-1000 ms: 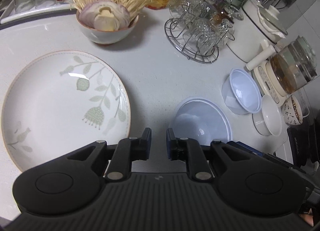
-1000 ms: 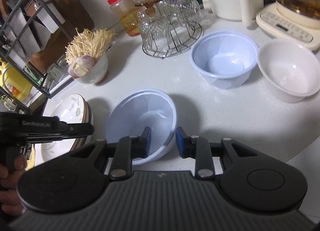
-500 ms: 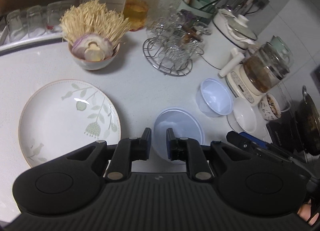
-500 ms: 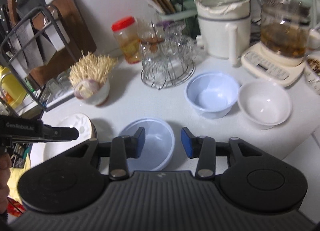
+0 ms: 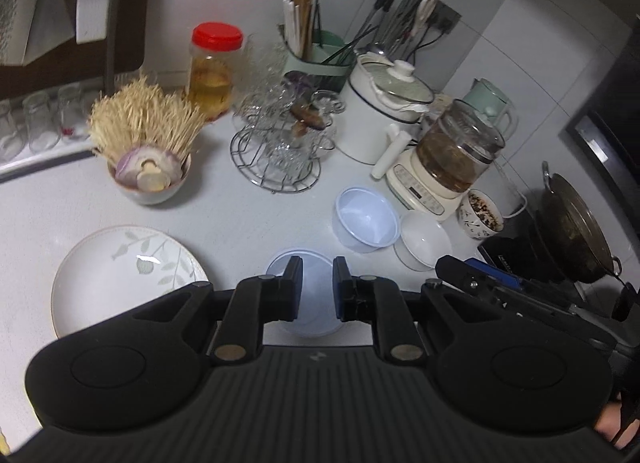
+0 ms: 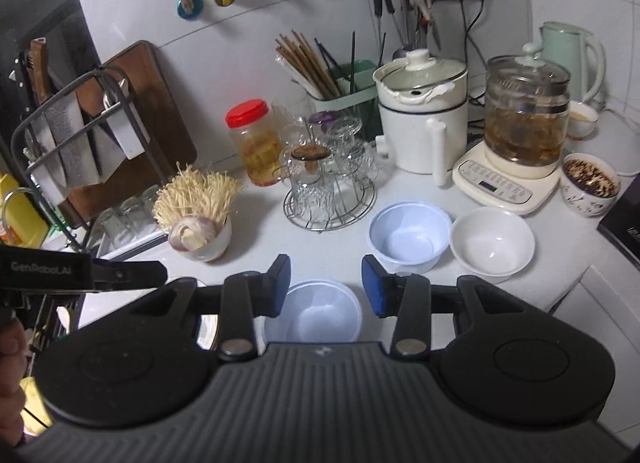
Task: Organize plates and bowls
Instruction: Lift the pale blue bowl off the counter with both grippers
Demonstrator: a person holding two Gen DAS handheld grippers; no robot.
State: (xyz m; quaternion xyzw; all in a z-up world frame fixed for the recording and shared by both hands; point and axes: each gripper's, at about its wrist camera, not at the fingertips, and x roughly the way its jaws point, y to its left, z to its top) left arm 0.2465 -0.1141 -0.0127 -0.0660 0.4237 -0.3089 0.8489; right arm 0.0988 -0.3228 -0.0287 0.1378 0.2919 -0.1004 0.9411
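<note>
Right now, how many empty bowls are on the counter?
3: a translucent bowl nearest, below the right hand-held gripper; another translucent bowl beyond it; a white bowl to that one's right. More may be hidden.

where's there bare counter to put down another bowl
Bare counter lies between the leaf plate, the mushroom bowl, the glass rack and the two plastic bowls. Crowded: the right side, around the white bowl and kettle base.

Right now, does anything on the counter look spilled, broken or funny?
Nothing looks spilled or broken. The two clear plastic bowls and the white bowl sit upright but apart, not yet stacked. The leaf plate lies flat.
</note>
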